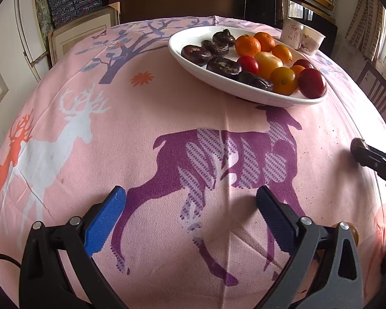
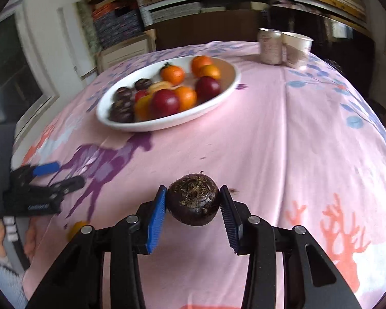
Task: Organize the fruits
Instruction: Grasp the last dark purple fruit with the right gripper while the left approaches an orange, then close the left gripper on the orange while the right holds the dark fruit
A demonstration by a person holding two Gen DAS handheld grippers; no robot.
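Our right gripper clamps a dark water chestnut in its jaws.
It hangs above the pink counter, near the fruit-filled white plate; our left gripper gapes empty.

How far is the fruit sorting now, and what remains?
Mostly done: the white plate already holds dark chestnuts, oranges and red fruits. In hand: the right tool grips one more dark water chestnut above the cloth, not yet at the plate. Left: one small orange fruit lies on the cloth near the left tool, which is open and empty.
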